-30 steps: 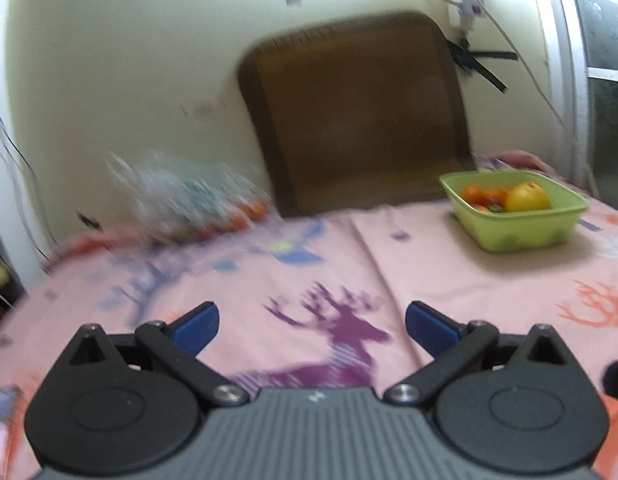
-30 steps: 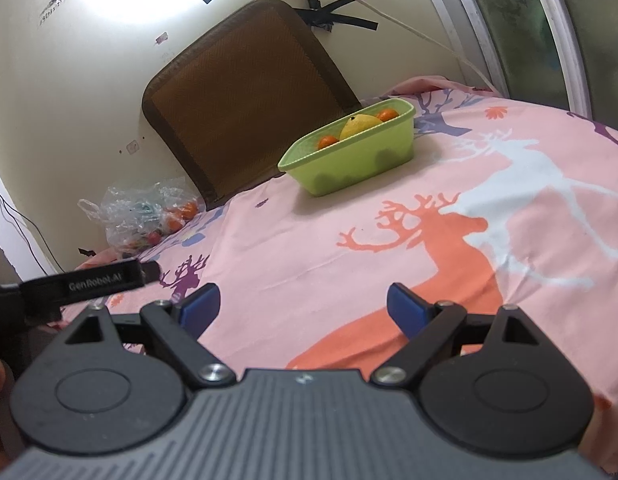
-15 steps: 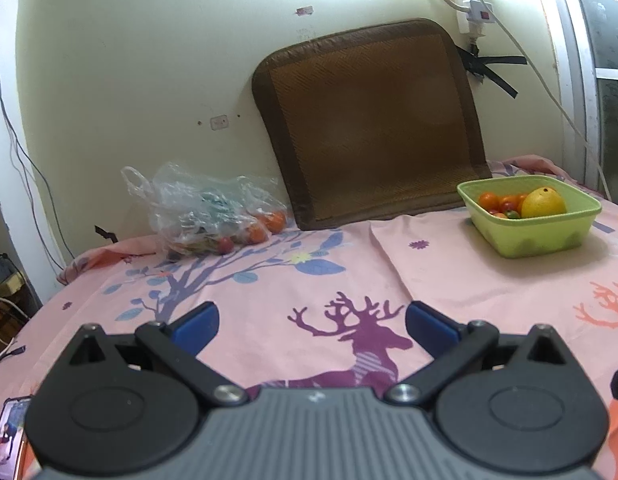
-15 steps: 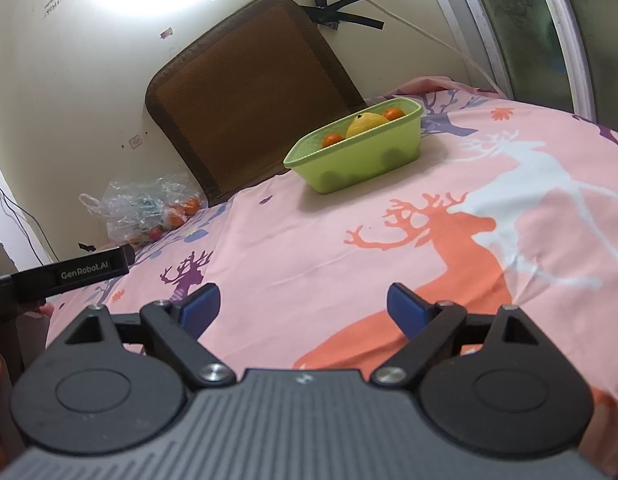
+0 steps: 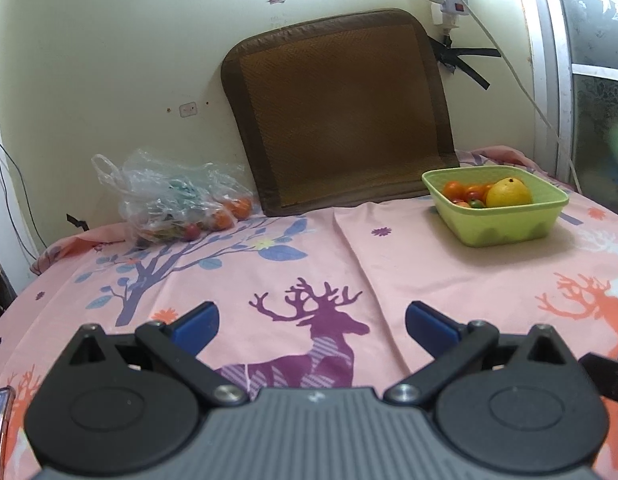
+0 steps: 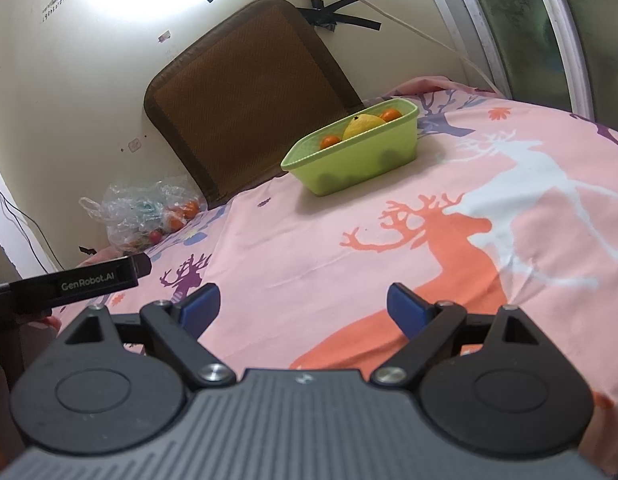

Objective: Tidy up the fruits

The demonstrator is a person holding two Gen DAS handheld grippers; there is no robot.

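Setting: a bed [image 5: 449, 276] with a pink deer-print sheet, a brown mat [image 5: 337, 112] propped against the wall at its head.

Left claw [image 5: 312, 322]: jaws spread wide, nothing between the blue pads, hovering above the sheet over a purple deer print.

Right claw [image 6: 303, 306]: also wide open and empty, above the orange deer print; the tip of the left claw's body shows at the left edge of the right wrist view.

Fruit, loose: in a clear plastic bag [image 5: 169, 196] lying at the head of the bed, just left of the mat. It is ahead and to the left of both claws, well apart from them.

Fruit, sorted: in a green tub [image 5: 497, 216] ahead and to the right, near the mat's right corner, well apart from the bag.

Key relation: the bag lies nearer the left claw, up and left of its pads; the tub is nearer the right claw. I judge the left hand the likelier one to reach for the bag (the right would have to cross over).

Bag's lie: slumped low, longer across the bed than deep, handle loop toward the left.

Counts: one bag, one tub, two claws. In the tub, one large yellow fruit [image 5: 508, 193] and several small orange ones (about three; partly hidden). In the bag, at least two orange fruits and one small red one; the rest cannot be counted through the crumpled plastic.
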